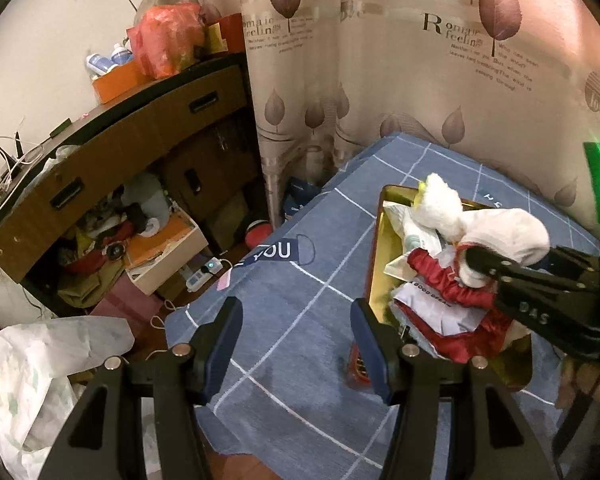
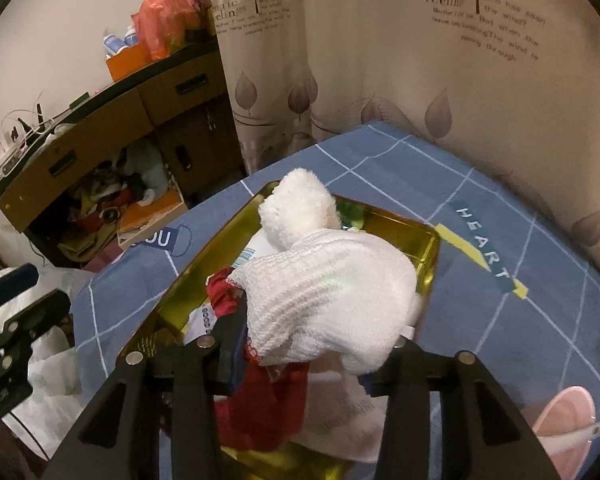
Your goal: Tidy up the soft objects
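Note:
A gold metal tray (image 1: 374, 256) (image 2: 424, 248) sits on the blue checked bed cover. It holds a red satin cloth (image 1: 452, 288) (image 2: 260, 408), white packets (image 1: 436, 308) and a fluffy white plush (image 1: 440, 204) (image 2: 300, 204). My right gripper (image 2: 320, 336) (image 1: 476, 264) is shut on a white knitted cloth (image 2: 332, 292) (image 1: 508, 232) and holds it over the tray. My left gripper (image 1: 296, 340) (image 2: 20, 292) is open and empty above the bed cover, left of the tray.
A blue bed cover (image 1: 300, 288) with white lines and "YOU" and "HEART" patches. A brown desk (image 1: 120, 148) with a cluttered shelf stands to the left. A white plastic bag (image 1: 32, 376) lies by the bed edge. A leaf-print curtain (image 1: 380, 60) hangs behind. A pink item (image 2: 564, 420) lies at right.

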A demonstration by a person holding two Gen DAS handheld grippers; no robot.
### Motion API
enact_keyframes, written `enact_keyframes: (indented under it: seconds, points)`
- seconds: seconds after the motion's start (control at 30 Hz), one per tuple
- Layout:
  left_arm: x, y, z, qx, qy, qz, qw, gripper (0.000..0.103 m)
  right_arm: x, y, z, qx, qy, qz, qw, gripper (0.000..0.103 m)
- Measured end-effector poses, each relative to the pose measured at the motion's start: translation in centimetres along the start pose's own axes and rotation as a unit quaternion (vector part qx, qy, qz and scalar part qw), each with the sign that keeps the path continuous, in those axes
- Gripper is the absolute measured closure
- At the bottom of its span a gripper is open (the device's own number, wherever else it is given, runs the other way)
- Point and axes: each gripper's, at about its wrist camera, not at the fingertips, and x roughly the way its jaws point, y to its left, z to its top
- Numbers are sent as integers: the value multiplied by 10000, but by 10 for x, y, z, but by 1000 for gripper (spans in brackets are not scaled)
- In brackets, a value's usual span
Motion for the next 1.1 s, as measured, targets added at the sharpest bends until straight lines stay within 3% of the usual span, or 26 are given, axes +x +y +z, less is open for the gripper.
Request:
enact_keyframes:
  seconds: [0.1,0.27,0.43,0.57,0.87,1.1]
  points:
    - [1,-1,0,8,14,-19,10000,46,3,3,-3,-59,-10,-79,10000,51]
    - [-2,-5,-2,70,-2,-54,10000,46,-6,7,-8,-159,-77,-162,9997,26]
    - [-10,-9,-2,150,-97,-124,9998,46,-26,10,-18,-210,-129,-236,9994,16]
    - [-15,-15,-3,228,-149,-165,9995,46,-55,18,-37,-224,-247,-599,9976,6]
    - [-17,-40,-15,560,-114,-312,9979,46,-106,34,-82,-172,-489,-1292,9903,1]
    - [-18,-52,-21,730,-109,-396,9965,46,-117,36,-104,29,-457,-1337,9900,1]
